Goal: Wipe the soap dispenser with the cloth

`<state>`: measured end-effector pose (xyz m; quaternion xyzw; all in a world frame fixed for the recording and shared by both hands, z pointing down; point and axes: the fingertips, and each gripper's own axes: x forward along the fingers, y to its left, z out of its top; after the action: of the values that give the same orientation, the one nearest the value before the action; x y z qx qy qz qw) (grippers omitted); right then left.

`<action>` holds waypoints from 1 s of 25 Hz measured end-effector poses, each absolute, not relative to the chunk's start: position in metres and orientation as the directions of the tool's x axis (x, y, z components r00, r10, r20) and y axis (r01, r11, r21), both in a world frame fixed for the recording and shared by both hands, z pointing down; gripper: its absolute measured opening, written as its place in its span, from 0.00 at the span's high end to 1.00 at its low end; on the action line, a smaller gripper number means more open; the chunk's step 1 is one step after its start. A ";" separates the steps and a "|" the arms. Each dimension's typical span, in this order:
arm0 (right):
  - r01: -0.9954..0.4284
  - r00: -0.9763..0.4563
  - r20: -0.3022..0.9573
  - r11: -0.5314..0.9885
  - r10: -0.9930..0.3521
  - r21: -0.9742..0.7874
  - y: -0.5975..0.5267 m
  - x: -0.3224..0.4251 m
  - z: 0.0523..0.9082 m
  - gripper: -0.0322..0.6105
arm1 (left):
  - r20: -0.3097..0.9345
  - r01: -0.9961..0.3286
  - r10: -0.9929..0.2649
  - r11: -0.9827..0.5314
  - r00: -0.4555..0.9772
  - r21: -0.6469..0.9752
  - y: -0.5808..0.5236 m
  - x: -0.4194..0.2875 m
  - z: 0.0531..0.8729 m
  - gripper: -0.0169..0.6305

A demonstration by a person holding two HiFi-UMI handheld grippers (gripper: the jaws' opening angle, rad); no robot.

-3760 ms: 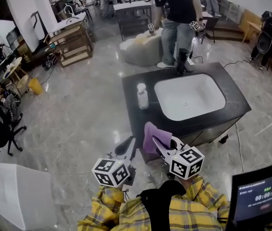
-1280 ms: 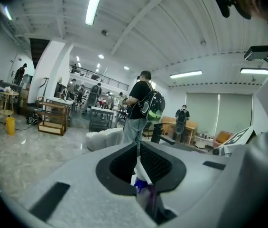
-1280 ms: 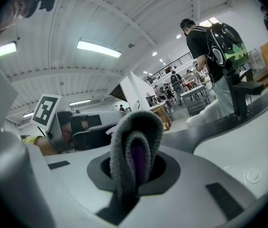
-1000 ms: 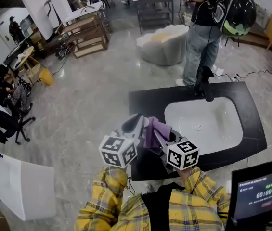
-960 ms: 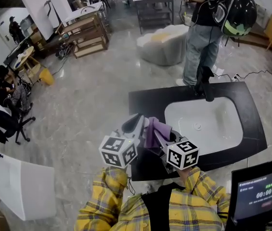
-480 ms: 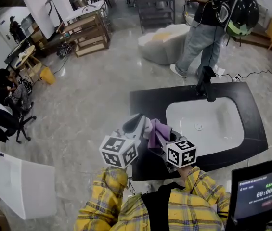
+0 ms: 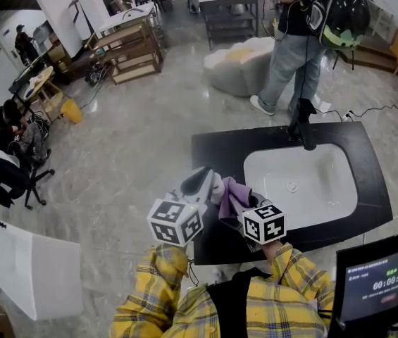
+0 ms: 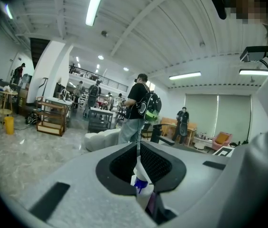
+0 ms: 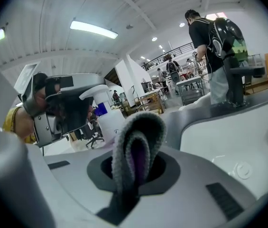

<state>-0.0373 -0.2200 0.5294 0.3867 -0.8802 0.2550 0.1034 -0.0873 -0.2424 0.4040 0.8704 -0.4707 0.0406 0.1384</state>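
Over the near left part of the black counter point(image 7: 216, 153), beside the white sink point(image 7: 325, 196): both grippers meet here.

Left gripper point(image 7: 200, 183): jaws clamped on the soap dispenser point(image 8: 141, 188), a white bottle with a blue label, gripped up near the pump. Whether the base sits on the counter cannot be told.

Right gripper point(image 9: 133, 175): jaws pinched on the cloth point(image 9: 134, 144). The cloth is folded into an upright loop above the jaws, purple inside and grey at the edges. From the head view it sits just to the right of the dispenser. Contact between the two is not clear.

A black faucet point(image 7: 303, 129) stands at the sink's far rim. Beyond the counter stands a person point(image 7: 294, 48) in jeans with a backpack.
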 end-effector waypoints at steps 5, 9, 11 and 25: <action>-0.732 -0.681 0.397 0.571 -0.616 -0.371 -0.217 -0.035 0.540 0.89 | 0.199 -0.833 -0.811 -0.515 0.550 0.201 -0.241 -0.085 0.407 0.94; -0.733 -0.680 0.417 0.575 -0.603 -0.364 -0.217 -0.036 0.548 0.89 | 0.202 -0.835 -0.812 -0.515 0.548 0.196 -0.241 -0.086 0.407 0.94; -0.733 -0.680 0.423 0.575 -0.599 -0.363 -0.217 -0.035 0.549 0.89 | 0.204 -0.835 -0.812 -0.515 0.547 0.193 -0.242 -0.086 0.406 0.94; -0.741 -0.671 0.386 0.570 -0.633 -0.354 -0.218 -0.023 0.536 0.89 | 0.228 -0.834 -0.803 -0.516 0.550 0.197 -0.242 -0.086 0.405 0.93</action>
<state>-0.0231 -0.2175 0.5359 0.3907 -0.8794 0.2495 0.1086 -0.0863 -0.2420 0.4050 0.8688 -0.4711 0.0538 0.1424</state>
